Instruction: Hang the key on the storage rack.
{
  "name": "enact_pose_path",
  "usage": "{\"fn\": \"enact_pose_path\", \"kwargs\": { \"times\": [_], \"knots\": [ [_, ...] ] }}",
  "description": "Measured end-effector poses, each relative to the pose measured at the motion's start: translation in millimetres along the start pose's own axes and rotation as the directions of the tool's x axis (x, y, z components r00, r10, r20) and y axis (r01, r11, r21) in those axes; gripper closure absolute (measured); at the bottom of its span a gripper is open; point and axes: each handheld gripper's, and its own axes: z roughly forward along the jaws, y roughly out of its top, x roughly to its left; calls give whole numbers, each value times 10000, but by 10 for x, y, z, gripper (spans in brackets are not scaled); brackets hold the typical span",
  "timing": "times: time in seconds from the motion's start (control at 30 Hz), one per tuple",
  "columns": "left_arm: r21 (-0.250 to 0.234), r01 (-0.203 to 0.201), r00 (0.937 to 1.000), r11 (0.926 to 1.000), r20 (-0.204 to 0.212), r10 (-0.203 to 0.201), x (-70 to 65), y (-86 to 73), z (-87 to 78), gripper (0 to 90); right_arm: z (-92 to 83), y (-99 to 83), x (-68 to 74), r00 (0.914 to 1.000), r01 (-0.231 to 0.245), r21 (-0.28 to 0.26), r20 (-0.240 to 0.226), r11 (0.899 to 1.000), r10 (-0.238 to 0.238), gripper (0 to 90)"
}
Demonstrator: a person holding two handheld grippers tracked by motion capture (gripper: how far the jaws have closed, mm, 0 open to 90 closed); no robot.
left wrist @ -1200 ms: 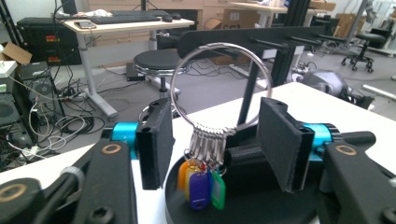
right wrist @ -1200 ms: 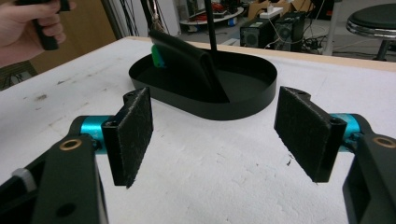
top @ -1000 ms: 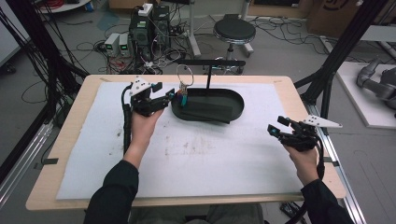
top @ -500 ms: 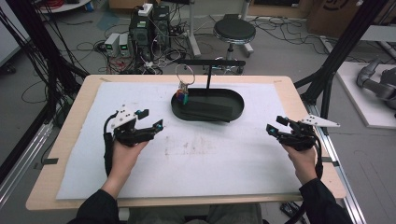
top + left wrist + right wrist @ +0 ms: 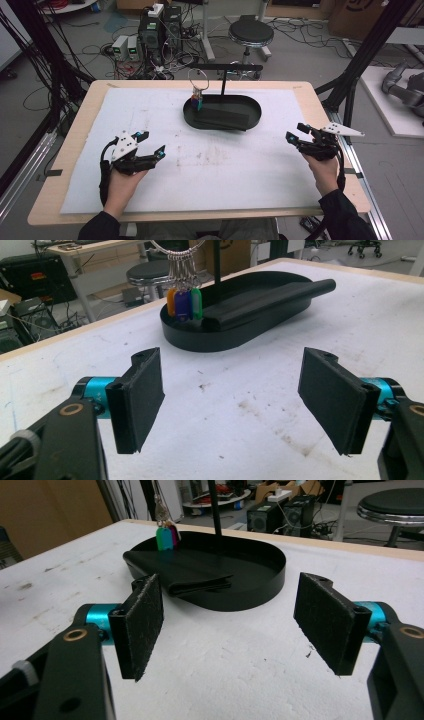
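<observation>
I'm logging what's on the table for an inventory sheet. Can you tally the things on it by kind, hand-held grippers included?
Black oval tray with its upright stand: 1
Folded black item lying in the tray: 1
Key ring with coloured tags: 1
Grippers: 2, the left gripper and the right gripper
Total: 5

black oval tray [image 5: 252, 120], orange, purple and green key tags [image 5: 184, 303], stained white table cover [image 5: 210, 165]

Right gripper [image 5: 227, 625] has its jaws spread wide with nothing between them, above the white table cover [image 5: 240, 680]. Ahead sits a black oval tray [image 5: 260, 580] holding a folded black item [image 5: 185, 575]. Coloured key tags [image 5: 166, 537] hang at the tray's far left beside a black post [image 5: 215, 505].
</observation>
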Motion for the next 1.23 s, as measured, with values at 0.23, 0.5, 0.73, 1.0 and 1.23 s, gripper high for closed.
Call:
{"fn": "enact_pose_path", "kwargs": {
  "times": [0.23, 0.5, 0.73, 1.0, 1.23],
  "knots": [
    [-268, 113, 9979, 9996, -630, -130, 93, -27, -100, 260, 15, 2, 1, 9990, 108, 2, 426, 9999, -108, 283],
    [-414, 260, 9950, 9988, -950, -299, 171, -34, -163, 257, 12, -6, 20, 9985, 132, 98, 537, 9999, -137, 283],
    [-403, 293, 9951, 9988, -931, -330, 189, -37, -161, 257, 7, -6, 26, 9982, 212, 170, 551, 9996, -221, 276],
    [-311, 326, 9965, 9990, -755, -349, 181, -27, -81, 256, -54, -22, 17, 9974, 306, 239, 643, 9992, -321, 268],
    [-172, 319, 9969, 9993, -719, -331, 180, -13, -30, 256, -102, -39, -5, 9974, 215, 267, 689, 9994, -232, 253]
  ]
}}
